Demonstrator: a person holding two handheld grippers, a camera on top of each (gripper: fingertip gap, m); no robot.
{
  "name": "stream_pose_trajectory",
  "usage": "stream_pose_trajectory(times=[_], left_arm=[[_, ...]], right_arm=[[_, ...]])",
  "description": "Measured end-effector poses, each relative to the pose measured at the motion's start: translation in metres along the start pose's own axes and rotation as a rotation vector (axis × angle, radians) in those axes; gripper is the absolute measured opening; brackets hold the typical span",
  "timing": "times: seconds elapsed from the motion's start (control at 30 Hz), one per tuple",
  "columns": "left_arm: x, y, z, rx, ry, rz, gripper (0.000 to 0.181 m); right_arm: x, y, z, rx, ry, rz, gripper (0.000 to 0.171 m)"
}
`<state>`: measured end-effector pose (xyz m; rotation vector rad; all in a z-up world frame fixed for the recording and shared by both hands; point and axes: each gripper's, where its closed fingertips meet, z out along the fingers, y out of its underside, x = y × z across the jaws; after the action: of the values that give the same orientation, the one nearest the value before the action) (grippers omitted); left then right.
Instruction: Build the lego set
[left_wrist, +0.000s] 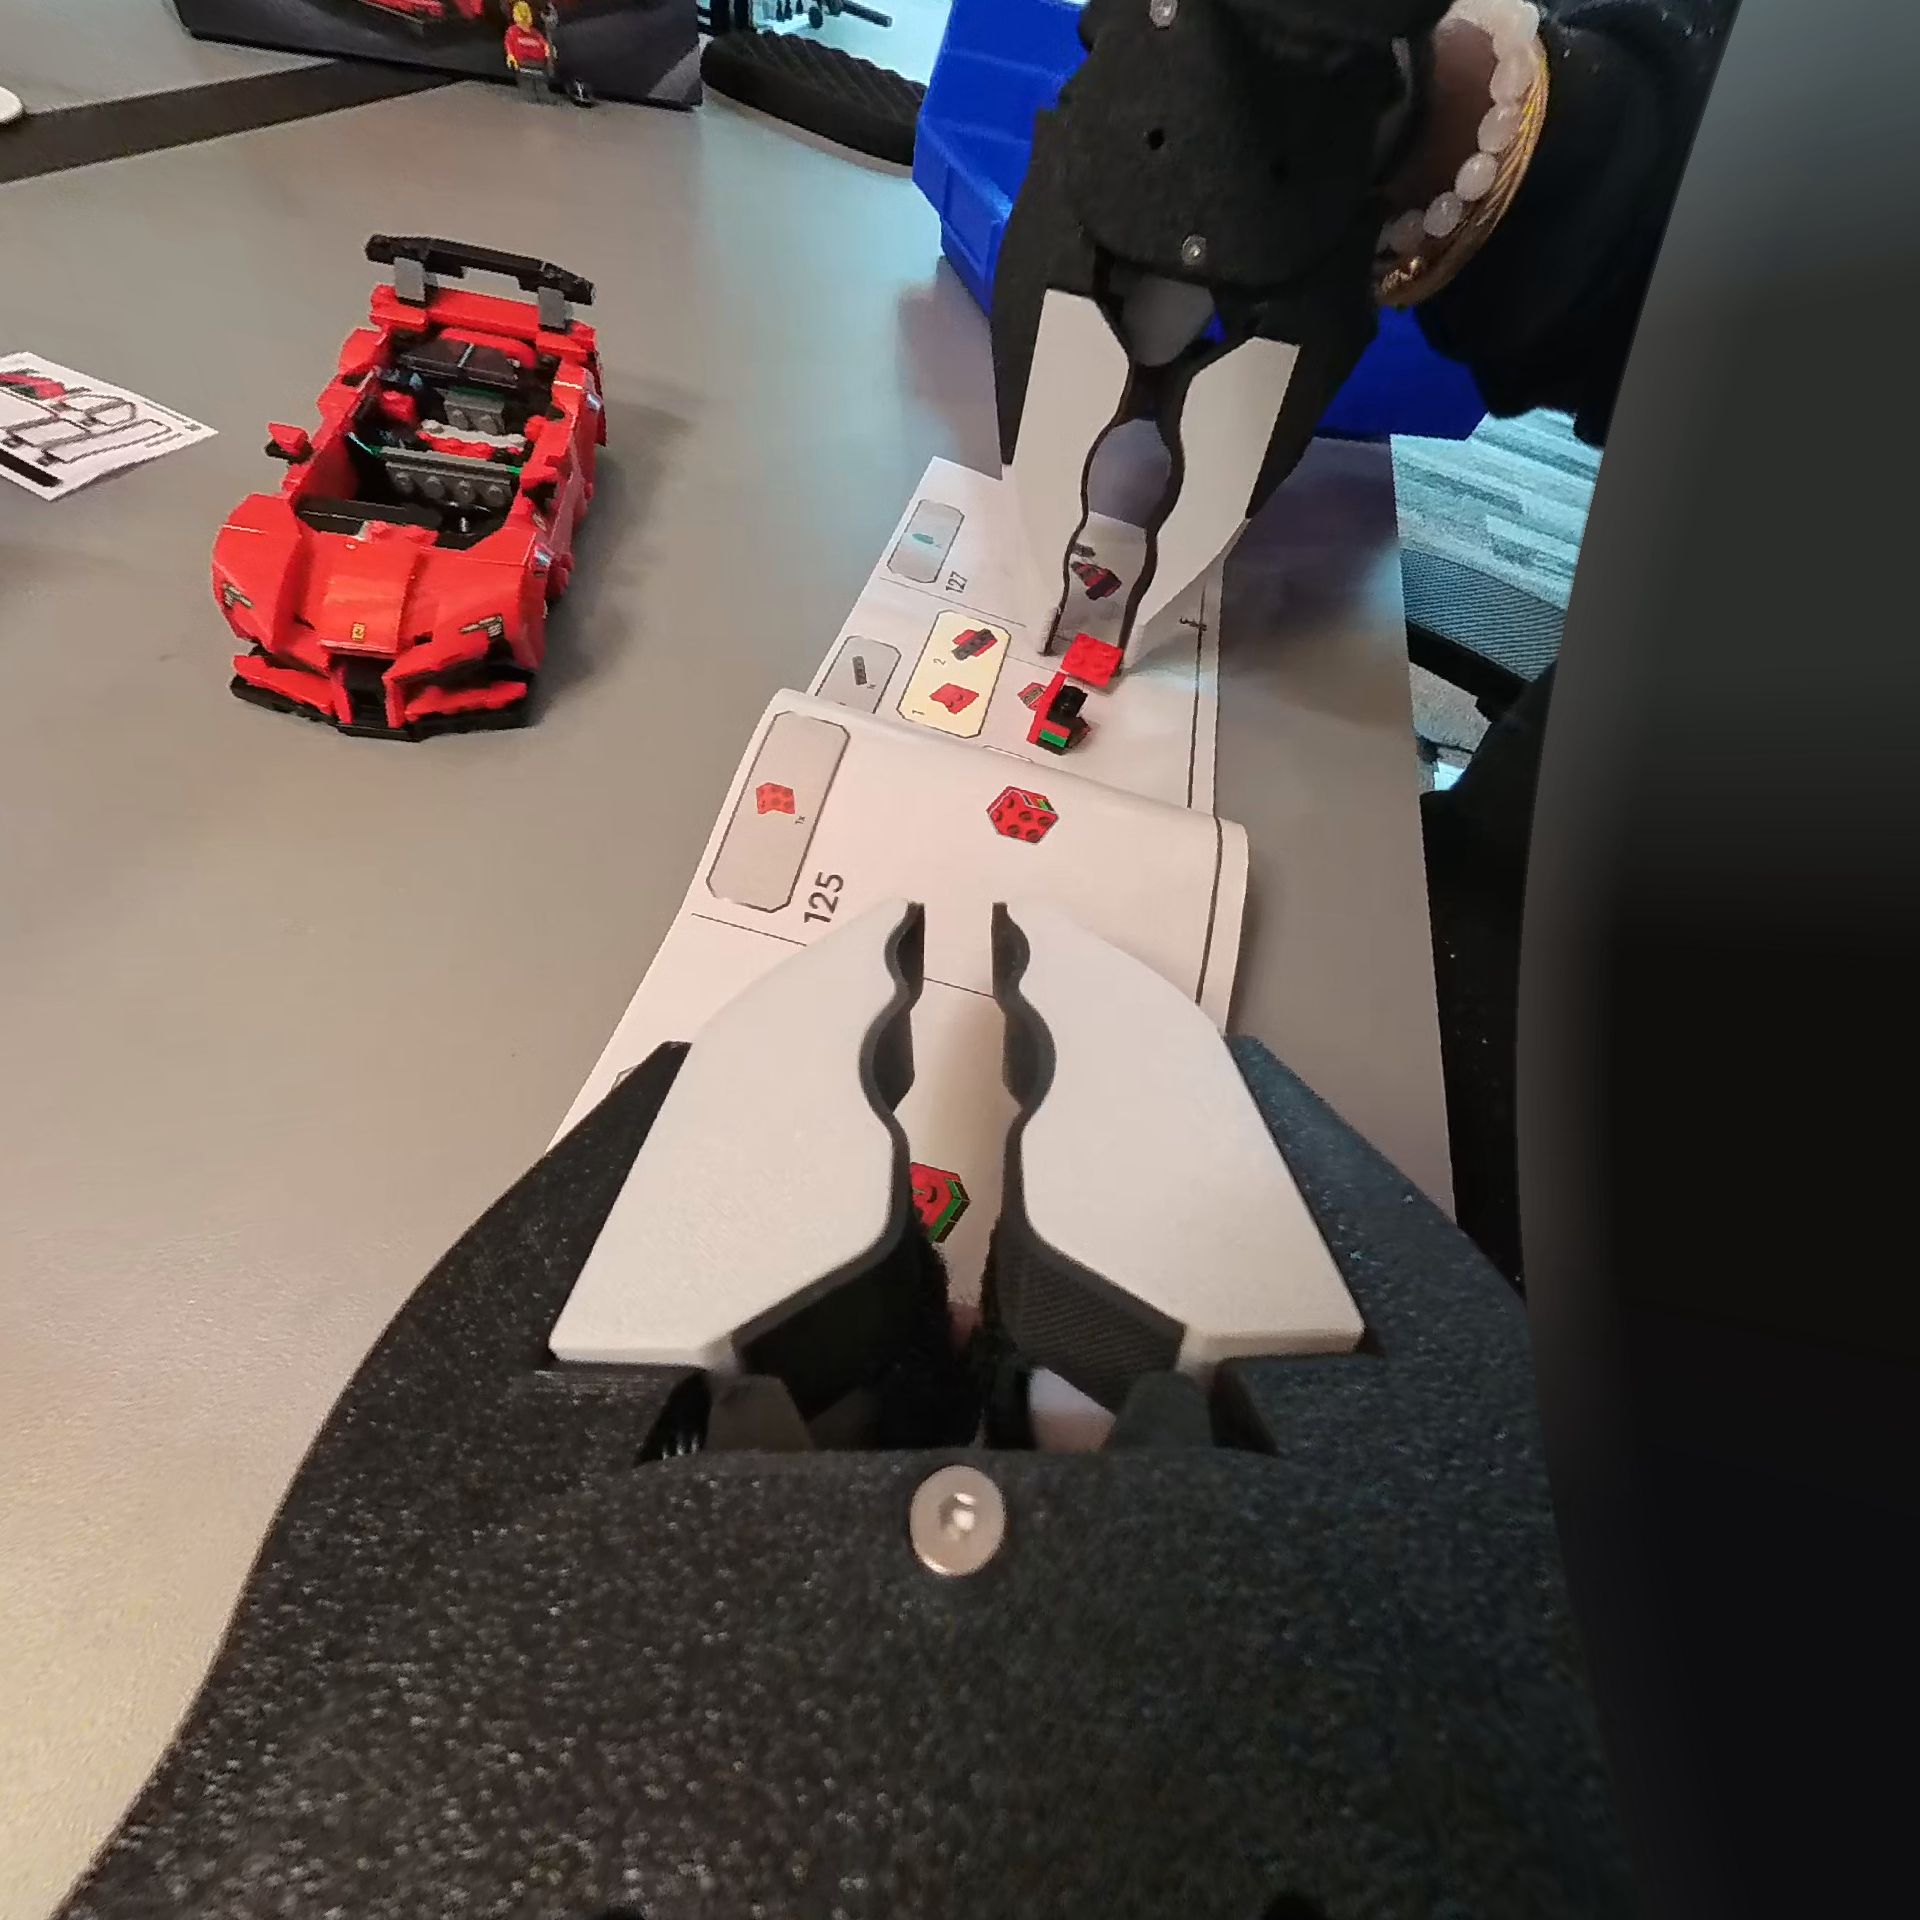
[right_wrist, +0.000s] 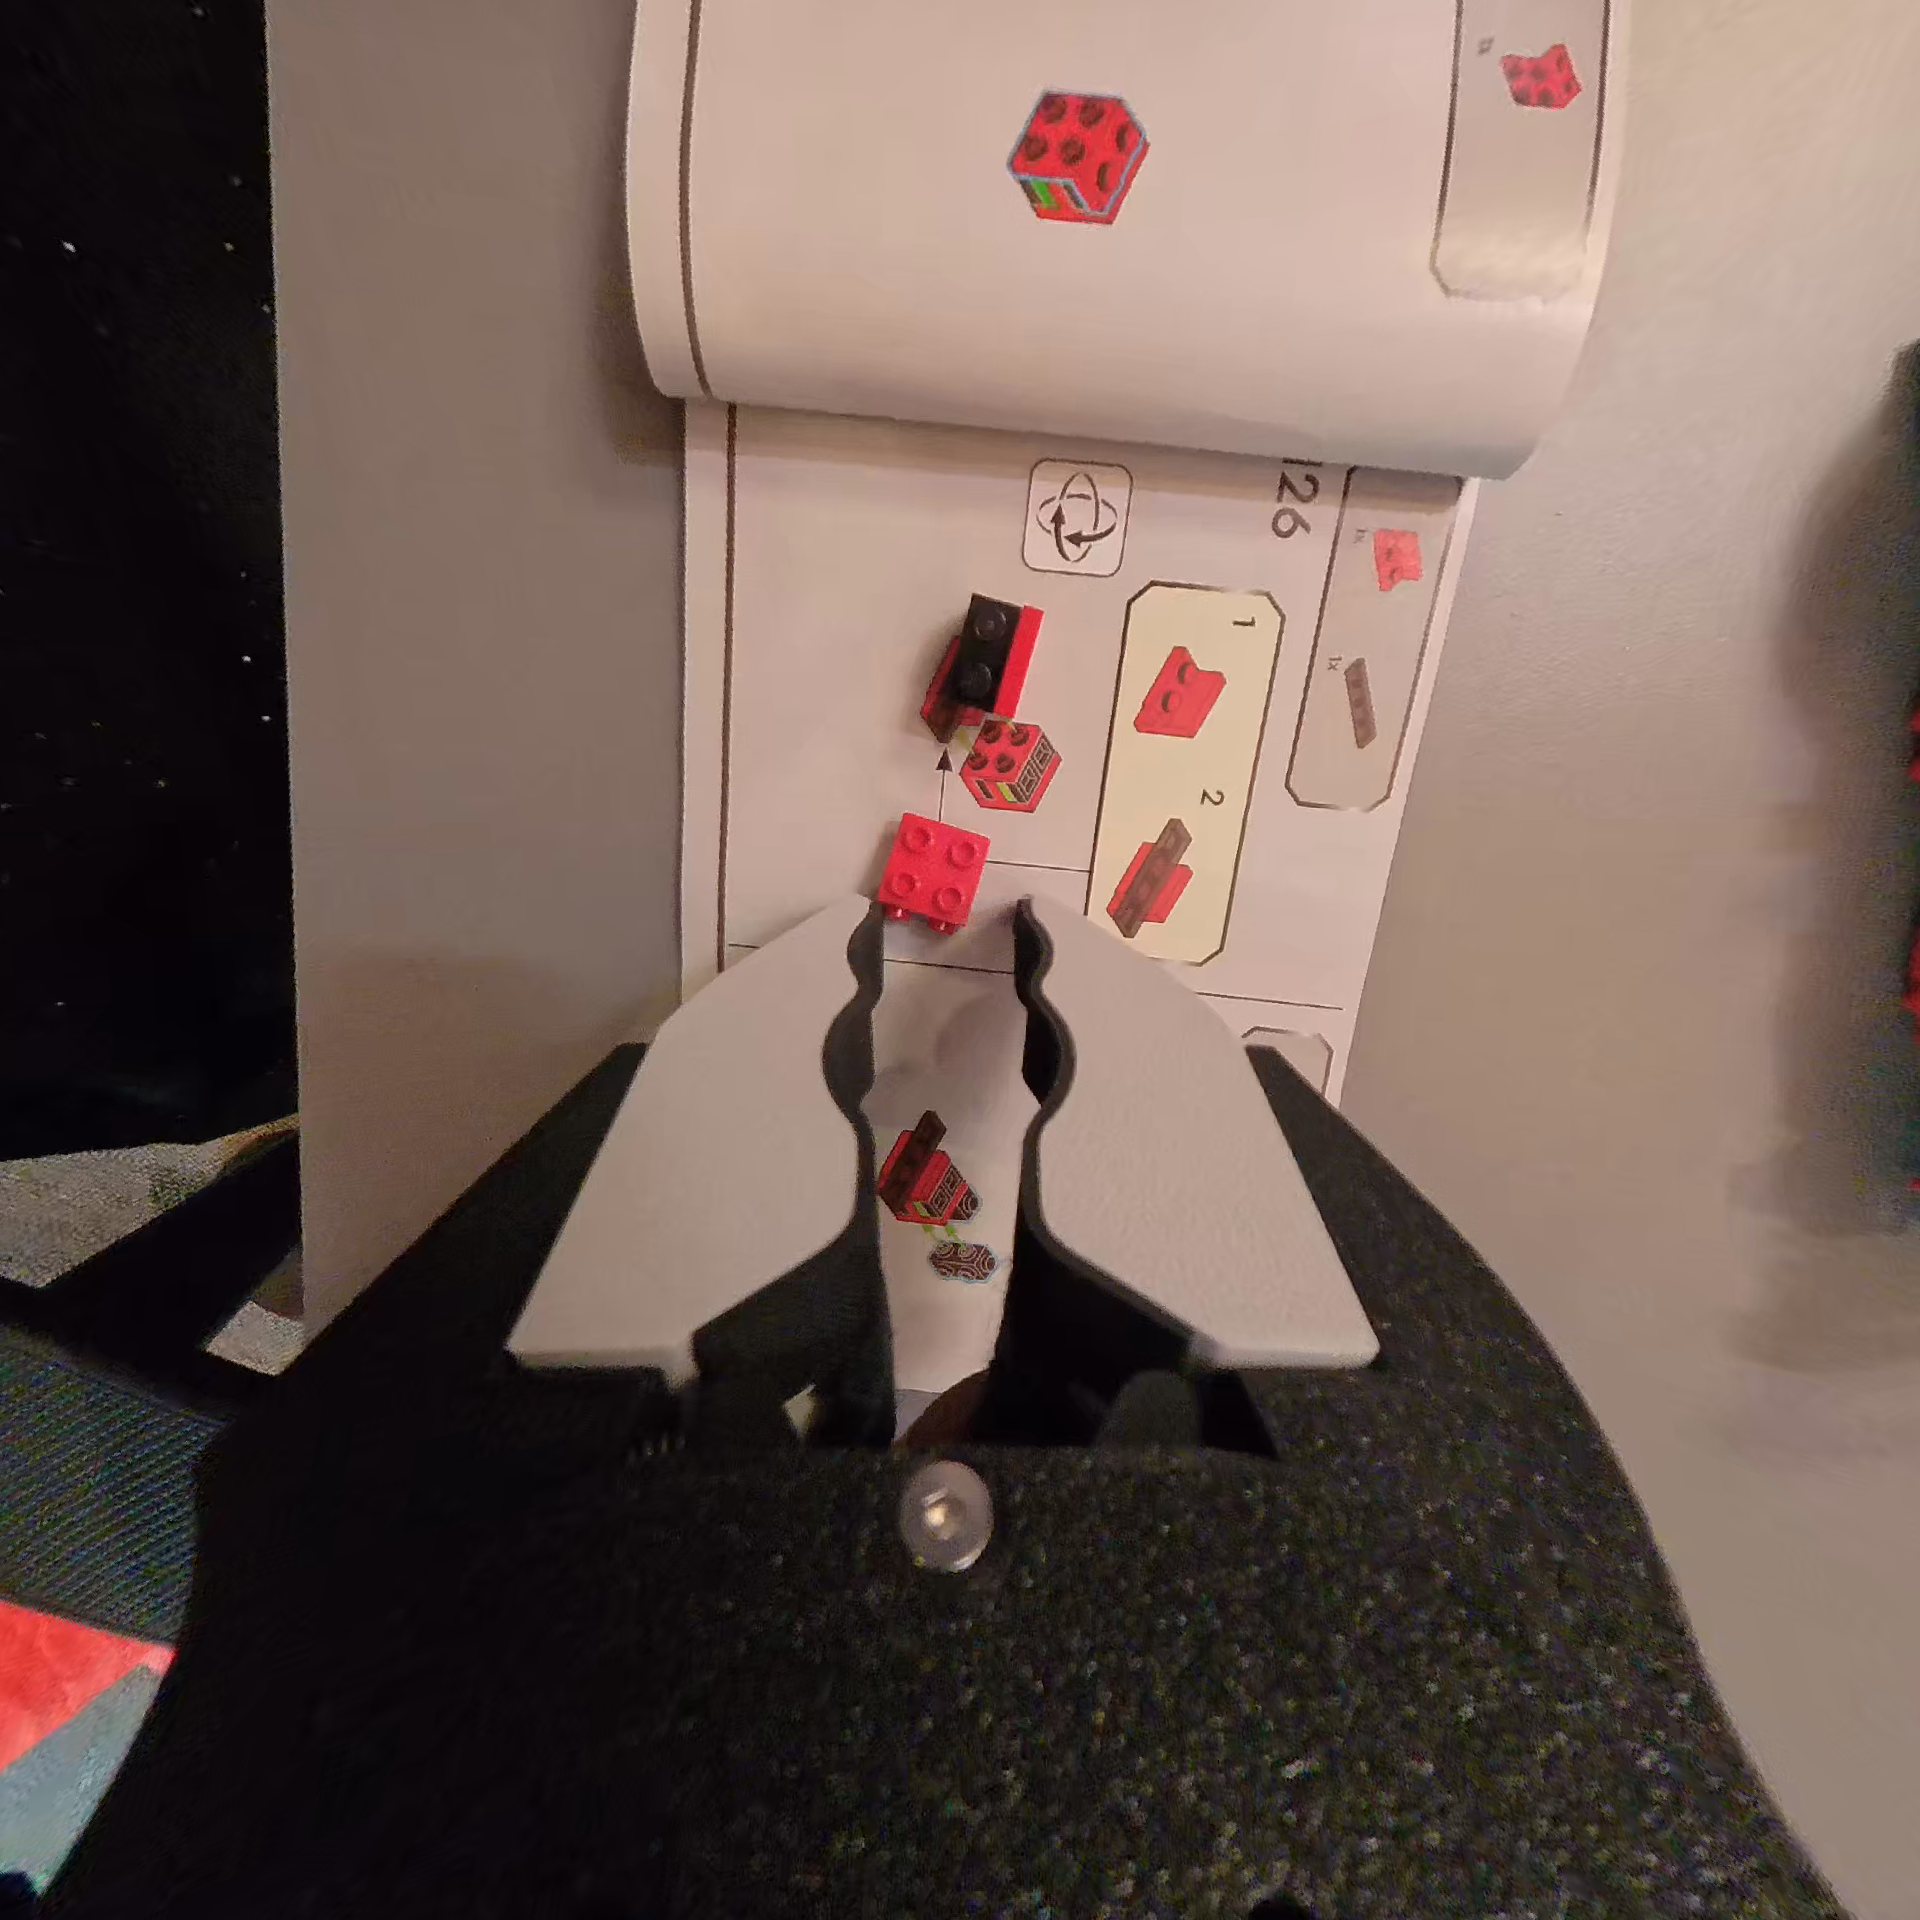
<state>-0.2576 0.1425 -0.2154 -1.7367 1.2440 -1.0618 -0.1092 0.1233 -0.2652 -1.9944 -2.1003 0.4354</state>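
Right gripper (right_wrist: 948, 909) poised just behind a loose red brick (right_wrist: 932, 871) on the booklet (right_wrist: 1195, 312); left gripper (left_wrist: 956, 914) idle.

Nearest, the left gripper hovers over the booklet, jaws slightly apart and empty. The right gripper's jaws are apart, tips at the brick's near edge, gripping nothing. If they close off-centre, the small brick could skid on the glossy page or flip away. Just beyond lies a red-and-black sub-assembly (right_wrist: 982, 665), close enough to be knocked. Whether the tips touch the page is hard to tell. Farther off sits the car (left_wrist: 405, 499), roof open; the blue bin (left_wrist: 977, 135) is cut off, its contents hidden.
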Motion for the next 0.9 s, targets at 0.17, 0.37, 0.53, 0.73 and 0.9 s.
stream_pose_trajectory(times=[0.17, 0.37, 0.53, 0.73, 0.9], left_arm=[[-0.001, 0.0, 0.001, -0.002, 0.003, -0.015, 0.012], [-0.001, 0.002, 0.002, -0.016, 0.006, -0.01, 0.011], [-0.001, 0.001, 0.002, -0.007, 0.005, -0.012, 0.011], [-0.001, 0.0, 0.001, 0.003, 0.005, -0.019, 0.011], [-0.001, 0.001, 0.001, 0.0, 0.012, -0.027, 0.011]], right_arm=[[-0.002, -0.001, -0.002, 0.026, -0.019, 0.051, 0.036], [0.002, -0.009, -0.006, 0.101, -0.005, 0.119, 0.04], [0.003, -0.031, -0.002, 0.197, 0.024, 0.167, 0.031], [0.004, -0.037, 0.01, 0.219, 0.034, 0.185, 0.024], [0.008, -0.042, 0.009, 0.273, 0.048, 0.211, 0.012]])
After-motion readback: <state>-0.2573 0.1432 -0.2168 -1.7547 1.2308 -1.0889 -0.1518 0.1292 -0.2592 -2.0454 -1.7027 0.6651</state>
